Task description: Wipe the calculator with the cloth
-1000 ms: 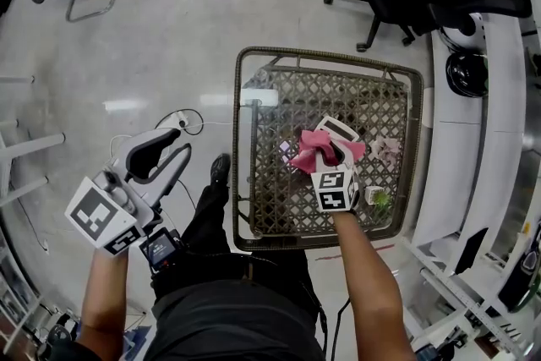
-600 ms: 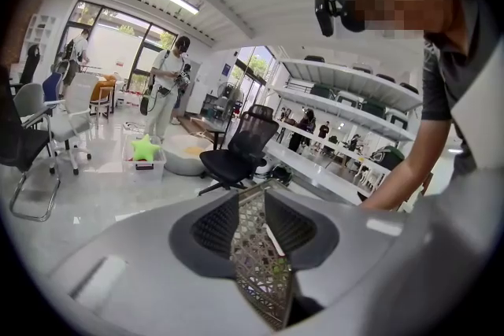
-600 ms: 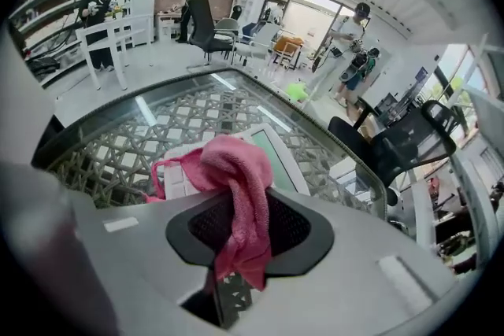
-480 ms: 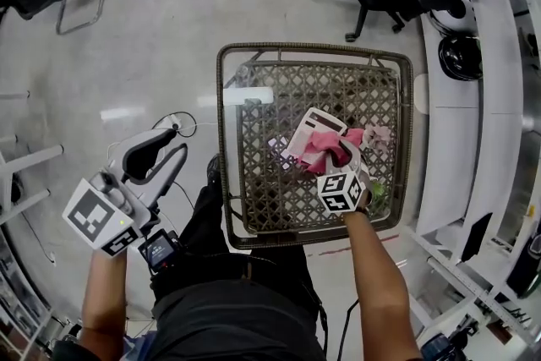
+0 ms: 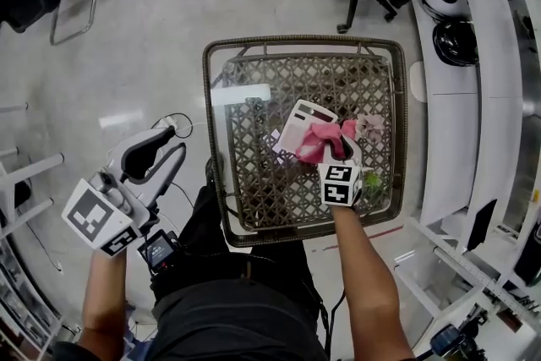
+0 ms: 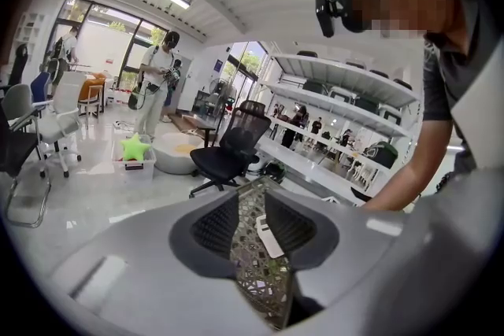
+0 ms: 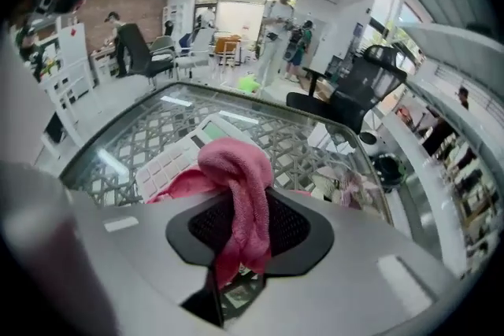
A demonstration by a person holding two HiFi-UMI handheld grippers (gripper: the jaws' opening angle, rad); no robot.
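- Calculator (image 5: 297, 124): white, flat on the glass top of the wicker table (image 5: 208, 123), right of the table's middle.
- Its long axis runs on a diagonal from near-left to far-right. In the right gripper view the display end is the far end and the keys are nearer.
- Cloth (image 5: 325, 139): pink and bunched, draped over the calculator's near-right part and trailing off to the right of it.
- Right gripper (image 7: 250, 228): jaws closed most of the way and clamped on a fold of the cloth, which hangs down between the pads and humps up in front of them.
- Key relation: the bare face of the calculator lies far-left of the right gripper, so my guess is that a stroke would carry the cloth that way along the long axis.
- Left gripper (image 5: 169, 150): well left of the table, out over the floor. Its jaws stand a narrow gap apart with nothing between them, only the table seen beyond. The right gripper is far nearer the work.
- Hidden: the calculator's near-right corner is under the cloth, and in the head view the right gripper's tips are buried in it.
- Cannot tell: whether the cloth presses on the keys or merely lies on them.
- A small pale object (image 5: 372, 128) sits just right of the cloth; I can't identify it.
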